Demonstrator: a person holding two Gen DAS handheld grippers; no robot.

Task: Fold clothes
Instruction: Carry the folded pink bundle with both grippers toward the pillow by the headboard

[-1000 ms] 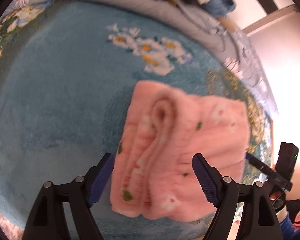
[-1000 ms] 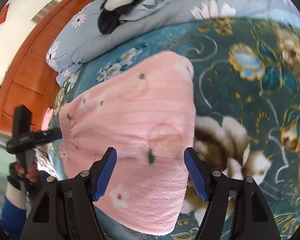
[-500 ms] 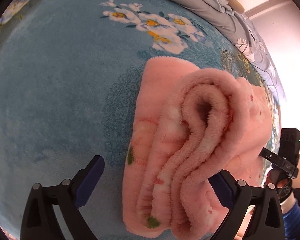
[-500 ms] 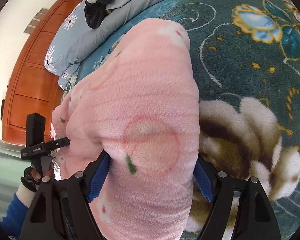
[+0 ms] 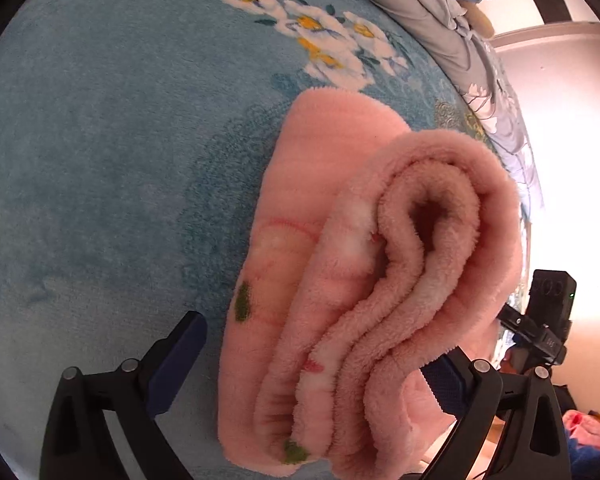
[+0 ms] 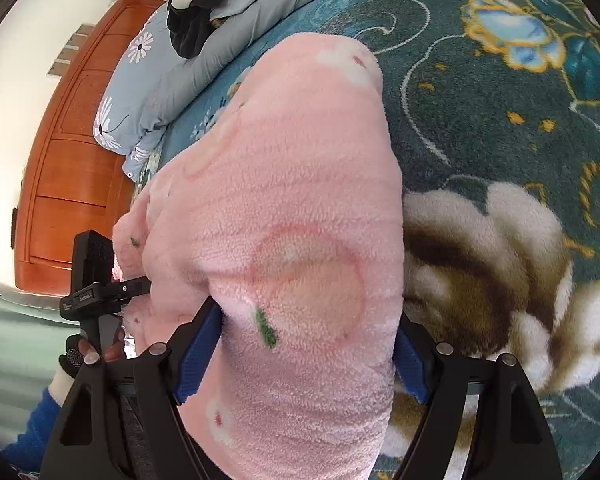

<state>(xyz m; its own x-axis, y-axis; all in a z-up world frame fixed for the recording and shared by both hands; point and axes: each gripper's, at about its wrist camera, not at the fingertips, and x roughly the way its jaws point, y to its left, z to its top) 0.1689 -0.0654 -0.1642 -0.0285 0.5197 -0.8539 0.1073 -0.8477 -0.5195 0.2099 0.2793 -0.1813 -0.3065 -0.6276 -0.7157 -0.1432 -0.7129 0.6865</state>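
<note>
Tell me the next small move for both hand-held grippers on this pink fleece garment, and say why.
Probably close both on the bundle. The folded pink garment lies on the blue floral blanket, its layered end between the left hand-held gripper's open jaws; the right hand-held gripper straddles the other end, also open, so nothing is gripped.

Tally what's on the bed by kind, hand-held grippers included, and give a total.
Pink fleece garment: 1
Teal floral blanket: 1
Grey-blue flowered quilt: 1
Hand-held grippers: 2, left hand-held gripper, right hand-held gripper
Total: 5
</note>
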